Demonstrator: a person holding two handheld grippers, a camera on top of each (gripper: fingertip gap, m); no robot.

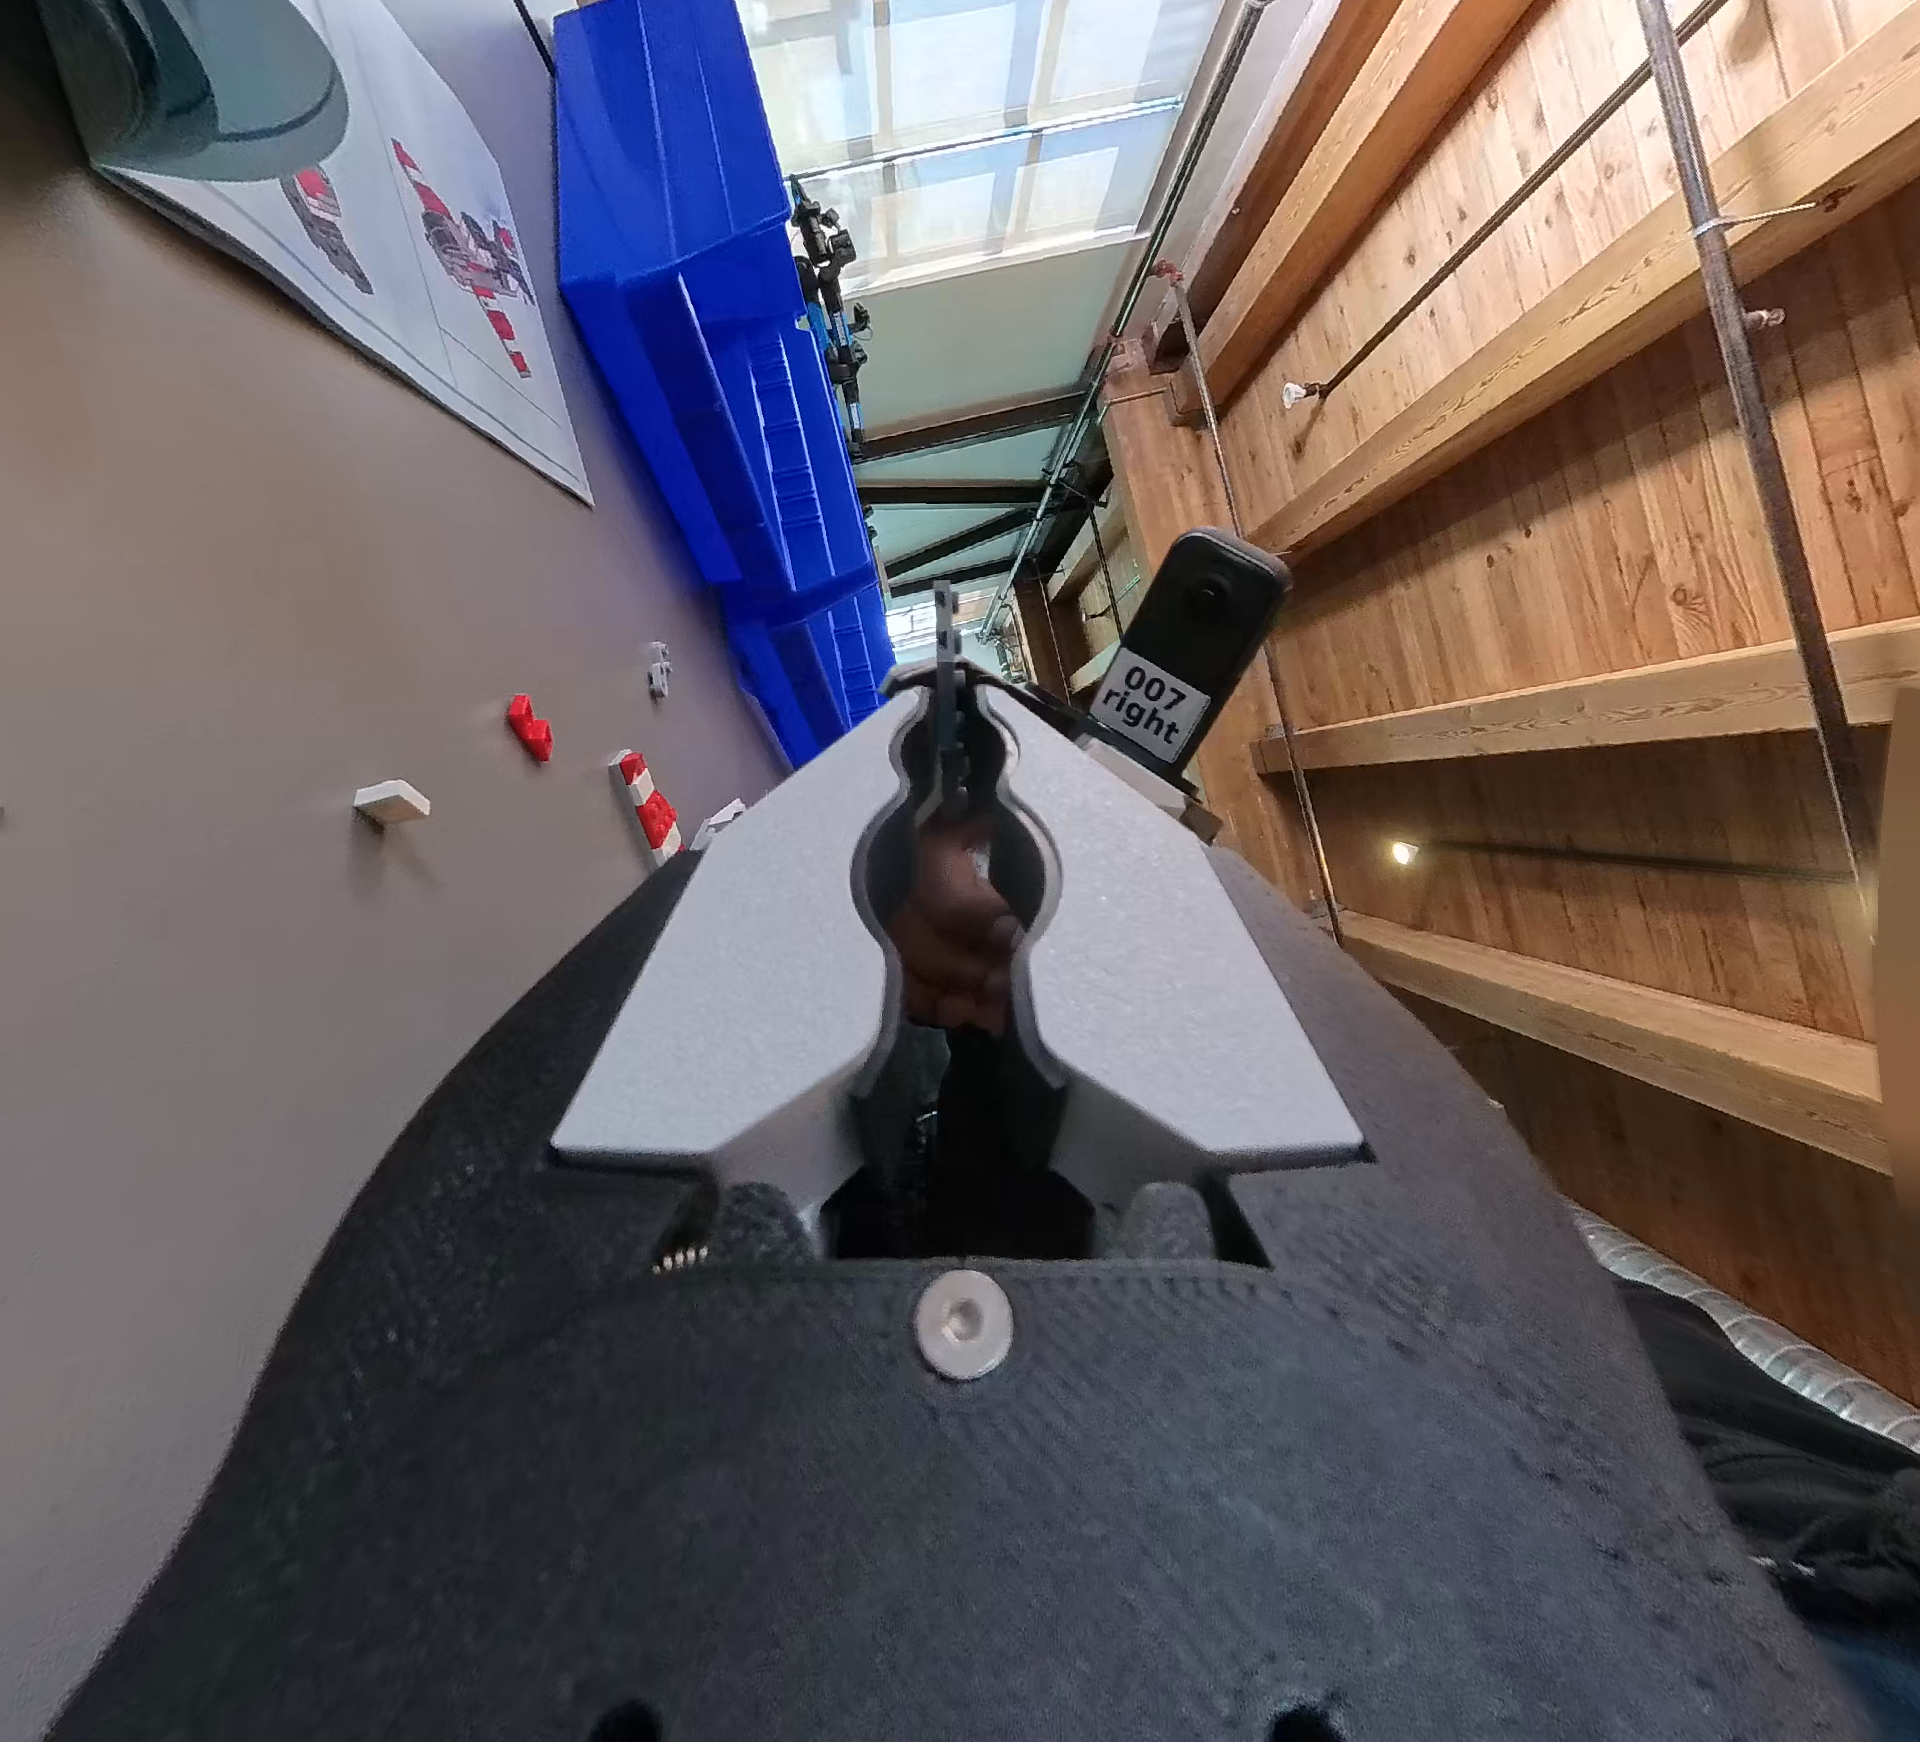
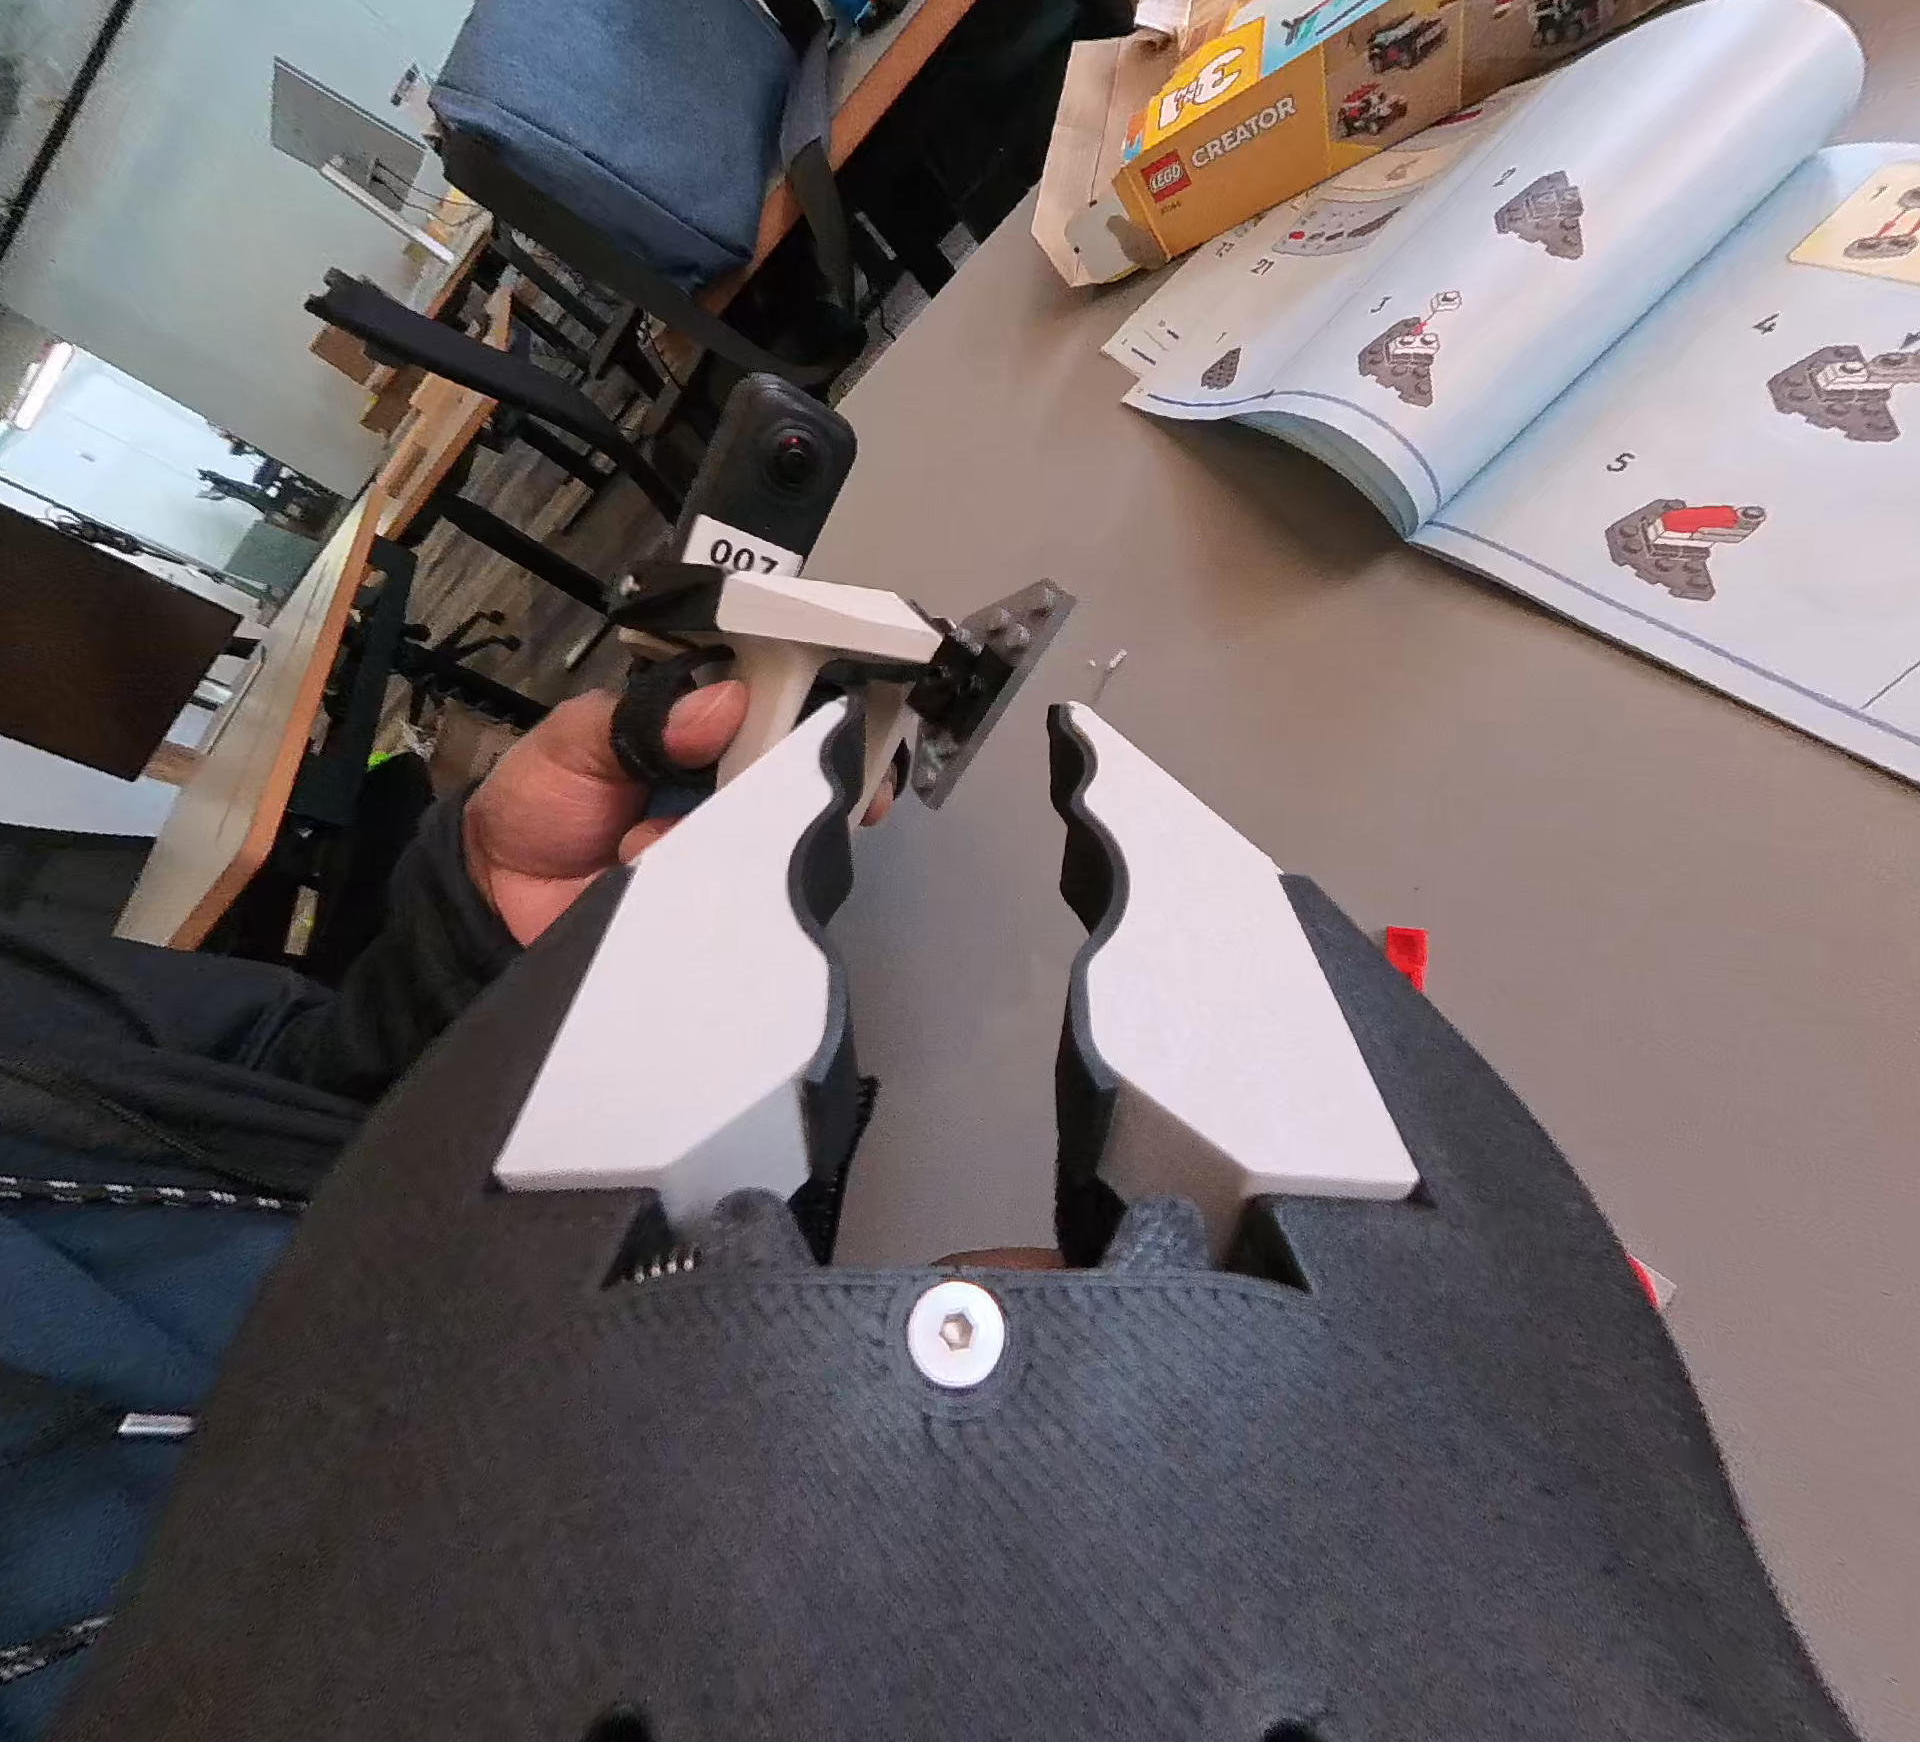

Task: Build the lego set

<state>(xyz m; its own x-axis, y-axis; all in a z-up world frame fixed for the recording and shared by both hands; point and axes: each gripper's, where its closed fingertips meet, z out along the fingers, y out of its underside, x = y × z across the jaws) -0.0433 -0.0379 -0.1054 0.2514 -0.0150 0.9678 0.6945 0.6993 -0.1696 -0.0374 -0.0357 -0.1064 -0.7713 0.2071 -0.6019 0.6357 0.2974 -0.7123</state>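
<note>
The dark grey plate assembly (image 2: 987, 684) is up off the table, pinched in the left gripper (image 2: 935, 695), and in the right wrist view its studded face looks up toward the booklet side. Its long axis slants from its upper tip down to the lower tip, near the right gripper's left finger. In the left wrist view that same piece (image 1: 948, 705) is seen edge-on, a thin dark strip standing out past the fingertips, long axis straight along the fingers.

Left gripper (image 1: 945, 726): jaws drawn in close, clamped on the plate's edge, only a sliver between the tips. Right gripper (image 2: 951, 726): jaws apart to a moderate gap, nothing between them, the tips just short of the held plate and not touching it. A hand (image 2: 582, 799) grips the left tool's handle.

On the grey table (image 2: 1351, 861) the open instruction booklet (image 2: 1558, 362) lies beyond, with the set's box (image 2: 1403, 30) behind it. Loose bricks sit on the table: a red one (image 1: 530, 726), a white tile (image 1: 391, 802), a red-and-white strip (image 1: 649, 804). Blue bins (image 1: 707, 321) line the far edge.
</note>
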